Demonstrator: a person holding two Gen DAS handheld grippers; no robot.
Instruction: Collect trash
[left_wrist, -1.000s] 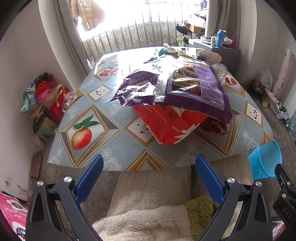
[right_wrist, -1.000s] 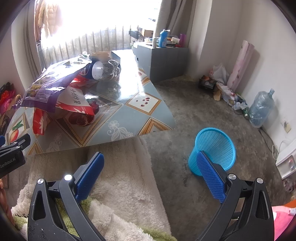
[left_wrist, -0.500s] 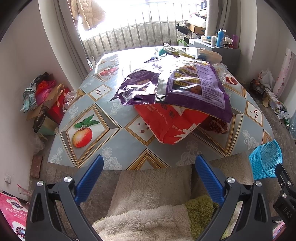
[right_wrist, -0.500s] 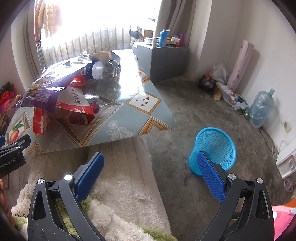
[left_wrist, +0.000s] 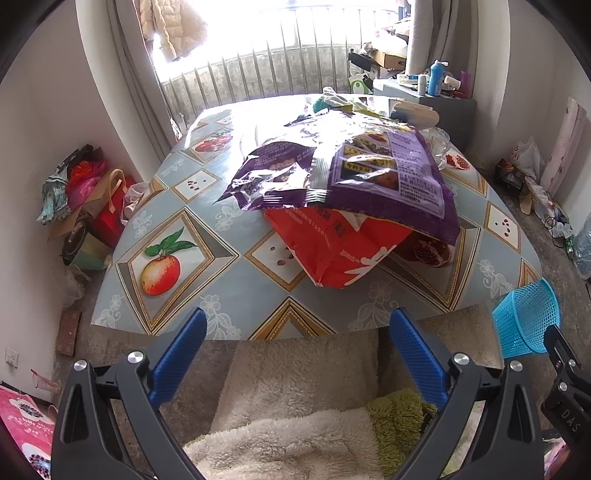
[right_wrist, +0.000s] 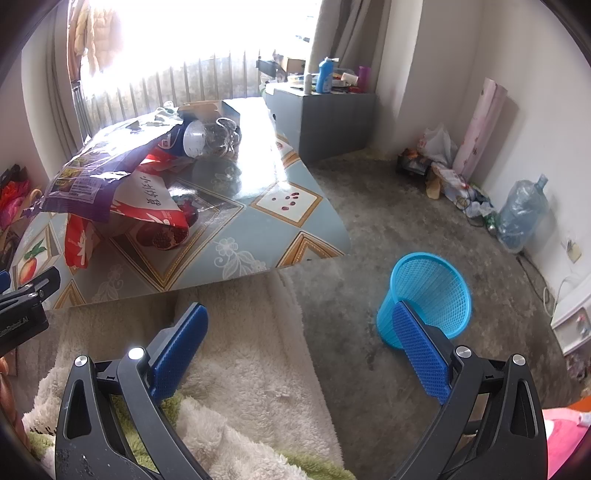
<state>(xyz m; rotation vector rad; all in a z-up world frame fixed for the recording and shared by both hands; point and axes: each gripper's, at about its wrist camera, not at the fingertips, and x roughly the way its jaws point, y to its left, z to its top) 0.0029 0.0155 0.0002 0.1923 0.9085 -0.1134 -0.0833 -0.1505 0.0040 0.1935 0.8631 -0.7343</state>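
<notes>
Bags (left_wrist: 369, 177) piled on table (left_wrist: 207, 280); basket (right_wrist: 430, 295) on floor right.

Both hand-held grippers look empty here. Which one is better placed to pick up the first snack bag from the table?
Left, probably. The left hand-held gripper is open and faces the purple bag on the red bag. The right hand-held gripper points at the floor beside the blue basket.

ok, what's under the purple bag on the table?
Under the purple bag lies a red snack bag, sticking out at the near edge. A clear plastic bottle pokes out at the far side. Anything deeper in the pile is covered.
</notes>
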